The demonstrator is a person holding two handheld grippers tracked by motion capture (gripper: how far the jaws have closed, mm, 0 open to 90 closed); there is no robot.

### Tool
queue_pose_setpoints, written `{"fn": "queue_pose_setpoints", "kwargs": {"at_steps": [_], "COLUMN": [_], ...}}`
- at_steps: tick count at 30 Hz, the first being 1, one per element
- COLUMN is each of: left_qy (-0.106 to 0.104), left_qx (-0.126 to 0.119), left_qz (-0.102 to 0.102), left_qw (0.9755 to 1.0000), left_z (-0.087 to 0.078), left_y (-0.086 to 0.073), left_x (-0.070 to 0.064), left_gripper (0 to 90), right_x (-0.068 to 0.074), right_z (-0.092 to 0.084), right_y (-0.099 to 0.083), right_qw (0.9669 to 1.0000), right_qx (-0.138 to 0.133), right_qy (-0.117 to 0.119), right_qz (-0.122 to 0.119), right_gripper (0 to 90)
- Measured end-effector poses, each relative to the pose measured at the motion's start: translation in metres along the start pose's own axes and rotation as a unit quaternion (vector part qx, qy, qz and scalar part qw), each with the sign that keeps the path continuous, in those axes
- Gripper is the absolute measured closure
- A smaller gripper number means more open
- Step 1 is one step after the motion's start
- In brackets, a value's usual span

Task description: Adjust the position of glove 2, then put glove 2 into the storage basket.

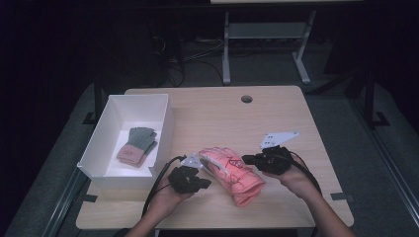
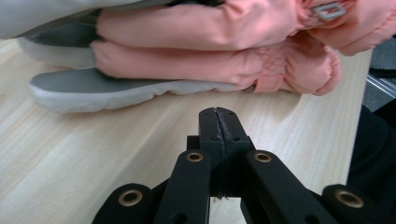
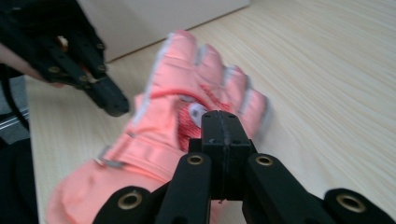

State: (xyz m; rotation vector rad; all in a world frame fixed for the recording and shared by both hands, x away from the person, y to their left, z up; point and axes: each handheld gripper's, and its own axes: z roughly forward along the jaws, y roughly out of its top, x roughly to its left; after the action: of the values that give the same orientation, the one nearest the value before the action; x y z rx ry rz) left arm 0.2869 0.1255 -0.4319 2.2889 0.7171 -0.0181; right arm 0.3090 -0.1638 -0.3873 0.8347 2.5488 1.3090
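So at this point the pink ski gloves (image 1: 231, 174) were stacked on the desk (image 1: 276, 118), right between my two tools. Long axis ran diagonally: fingertips up toward the white box (image 1: 165, 114), cuffs pointing down toward my edge of the desk.

Left tool (image 1: 203, 183) was jaws fully together with nothing in them. In the left gripper view the tips sat just short of the gloves' side, not touching. Right tool (image 1: 245, 159) was also shut and empty, parked at the gloves' upper right side, and in the right gripper view its tips sat over the back of the top glove, though I couldn't tell if they actually touched it.

Both were about equally close, one per long side. I figured a grab would need the jaws opened first. The box already had a grey and pink knit pair (image 1: 137, 144) in it, just left of everything.
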Motion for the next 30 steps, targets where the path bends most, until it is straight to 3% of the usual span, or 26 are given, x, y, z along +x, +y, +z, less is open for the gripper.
{"fn": "queue_pose_setpoints", "kwargs": {"at_steps": [6, 11, 20, 26, 30], "left_qy": [-0.003, -0.007, -0.004, 0.003, 0.007], "left_qx": [0.006, 0.006, 0.011, 0.013, 0.013], "left_qz": [0.01, 0.003, -0.001, 0.001, 0.006], "left_qw": [0.9999, 1.0, 0.9999, 0.9999, 0.9999], "left_z": [0.005, 0.009, 0.018, 0.027, 0.03], "left_y": [0.002, 0.004, 0.007, 0.014, 0.019], "left_x": [-0.008, -0.013, -0.015, -0.011, -0.005], "left_gripper": [89.6, 89.5, 89.6, 89.6, 89.6], "right_x": [-0.014, -0.019, -0.021, -0.021, -0.017], "right_z": [-0.014, -0.02, -0.015, -0.002, 0.003], "right_y": [-0.018, -0.034, -0.067, -0.07, -0.071], "right_qw": [0.9995, 0.9986, 0.9964, 0.9952, 0.9949], "right_qx": [0.006, 0.021, 0.066, 0.085, 0.095], "right_qy": [-0.026, -0.041, -0.043, -0.043, -0.029], "right_qz": [0.015, 0.027, 0.03, 0.021, 0.015], "right_gripper": [90.0, 90.0, 90.0, 90.0, 90.0]}}
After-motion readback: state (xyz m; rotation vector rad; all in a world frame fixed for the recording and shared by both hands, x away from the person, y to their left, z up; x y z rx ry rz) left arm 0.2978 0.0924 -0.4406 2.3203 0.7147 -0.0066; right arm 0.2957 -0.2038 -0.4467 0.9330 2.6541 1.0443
